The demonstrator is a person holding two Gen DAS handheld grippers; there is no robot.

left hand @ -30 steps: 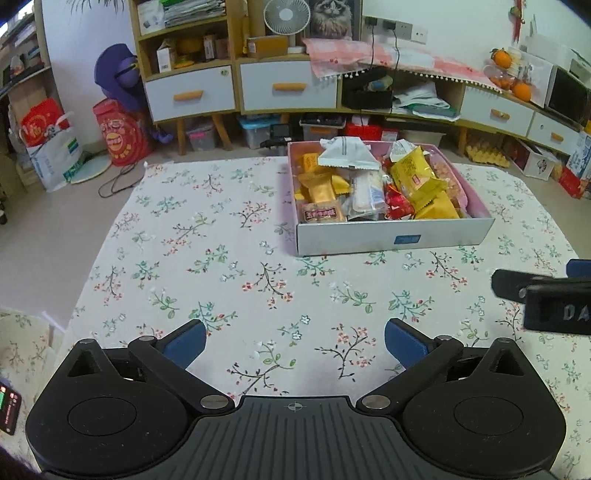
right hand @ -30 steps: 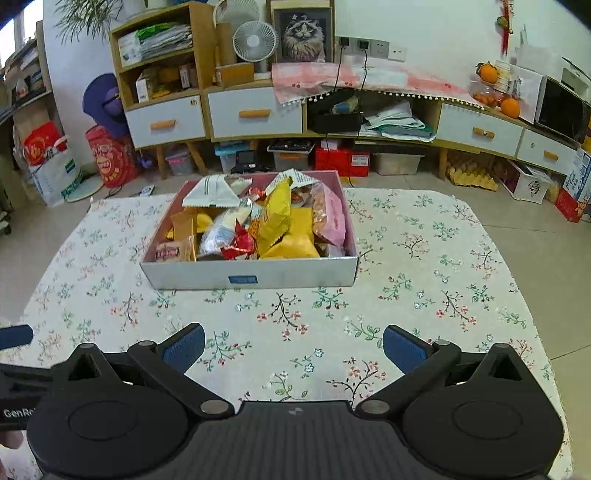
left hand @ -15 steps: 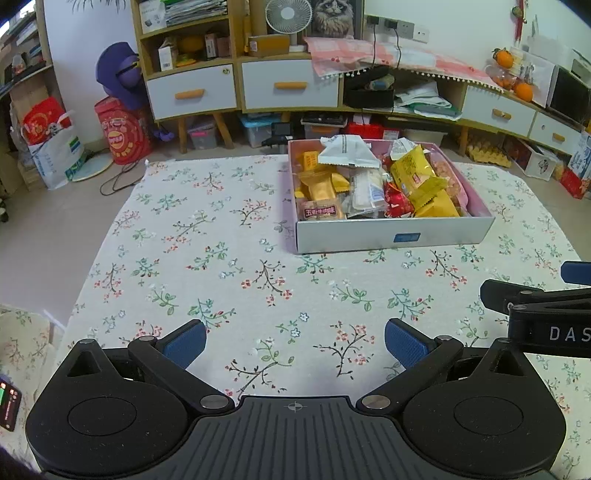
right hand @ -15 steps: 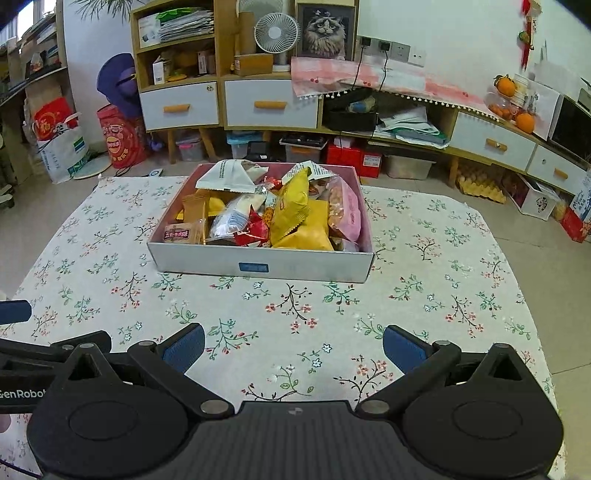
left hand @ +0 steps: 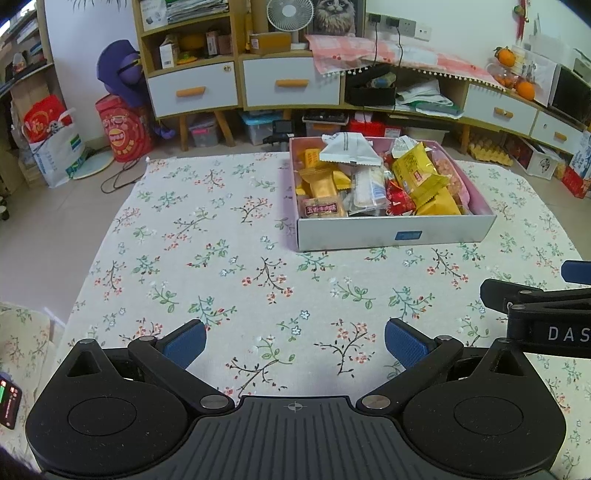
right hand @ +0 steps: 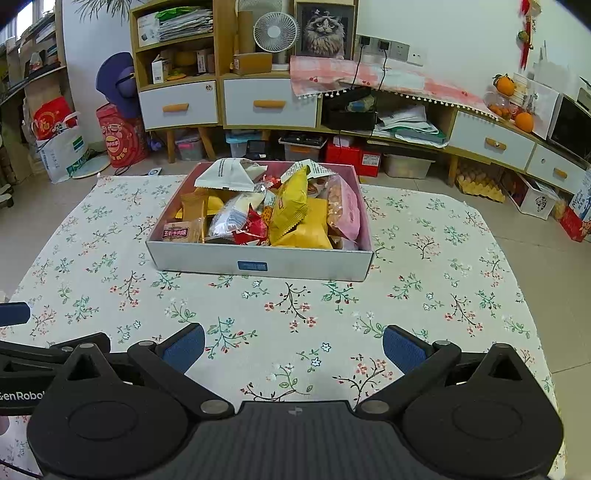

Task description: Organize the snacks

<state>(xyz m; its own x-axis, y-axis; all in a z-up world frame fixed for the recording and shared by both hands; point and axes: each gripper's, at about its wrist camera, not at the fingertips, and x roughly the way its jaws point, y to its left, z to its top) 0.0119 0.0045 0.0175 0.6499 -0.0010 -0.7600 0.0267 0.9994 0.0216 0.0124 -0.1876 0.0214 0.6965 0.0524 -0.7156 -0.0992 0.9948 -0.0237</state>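
A shallow grey box [left hand: 395, 233] [right hand: 258, 260] with a pink inside stands on the floral tablecloth, filled with several snack packets: yellow bags [right hand: 291, 206], a white packet [right hand: 229, 173], a pink bag [right hand: 345, 210] and a red one [left hand: 399, 199]. My left gripper [left hand: 294, 341] hovers open over bare cloth, nearer than the box and to its left. My right gripper [right hand: 293, 345] is also open and empty, straight in front of the box. Each gripper shows at the edge of the other's view.
The tablecloth [left hand: 207, 258] [right hand: 424, 295] covers a low table with tiled floor around it. Behind stand wooden cabinets with drawers [right hand: 269, 103], a fan [right hand: 275, 31], bags [left hand: 55, 144] and storage bins. A small device [left hand: 9, 404] lies at the left edge.
Both grippers have drifted slightly toward the box, which looks a little larger now. The right gripper sits further into the left wrist view. Jaws stay open.
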